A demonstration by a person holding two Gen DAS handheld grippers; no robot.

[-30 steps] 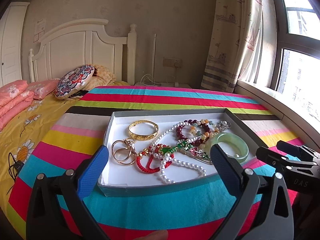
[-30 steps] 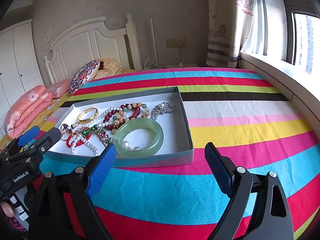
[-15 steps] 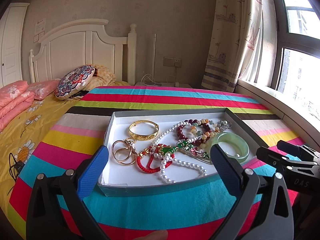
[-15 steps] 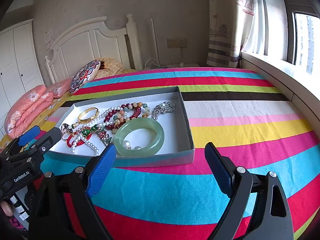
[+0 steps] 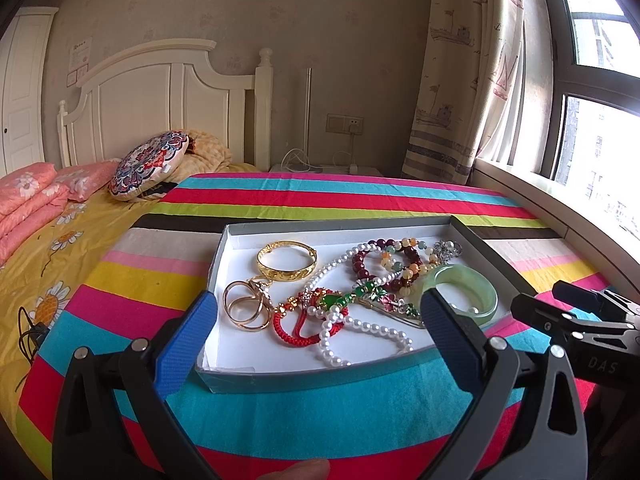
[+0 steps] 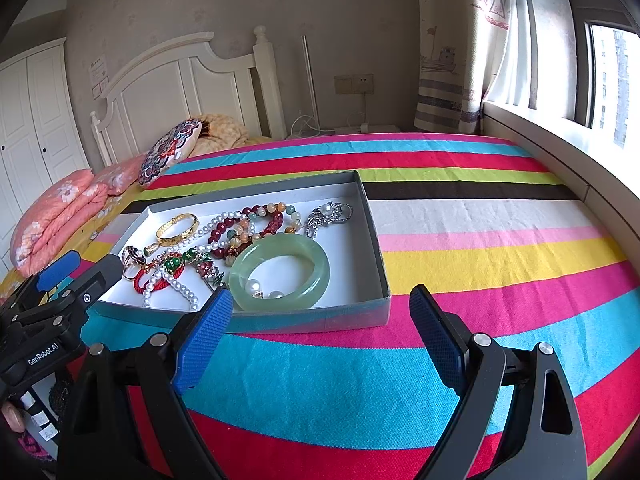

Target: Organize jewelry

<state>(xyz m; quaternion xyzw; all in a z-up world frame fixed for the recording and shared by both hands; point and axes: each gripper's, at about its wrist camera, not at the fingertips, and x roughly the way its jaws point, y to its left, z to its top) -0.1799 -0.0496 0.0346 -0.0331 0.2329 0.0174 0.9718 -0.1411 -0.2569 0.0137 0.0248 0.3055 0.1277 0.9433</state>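
A shallow grey box (image 5: 224, 248) (image 6: 376, 240) with a white floor lies on the striped bedspread and holds a heap of jewelry. In it are a gold bangle (image 5: 287, 266) (image 6: 177, 226), gold rings (image 5: 245, 309), a red cord bracelet (image 5: 298, 330), a pearl strand (image 5: 360, 330) (image 6: 176, 286), dark red bead bracelets (image 5: 386, 258) (image 6: 248, 228), a silver brooch (image 6: 330, 216) and a pale green jade bangle (image 5: 466, 294) (image 6: 280, 274). My left gripper (image 5: 316, 336) stands open just before the box's near edge. My right gripper (image 6: 320, 332) hovers open at the box's near right corner. Neither holds anything.
The striped bedspread (image 6: 480, 240) stretches wide to the right of the box. A round patterned cushion (image 5: 150, 164) and pink pillows (image 5: 32, 196) lie by the white headboard (image 5: 160, 96). A window sill (image 6: 560, 152) borders the bed on the right.
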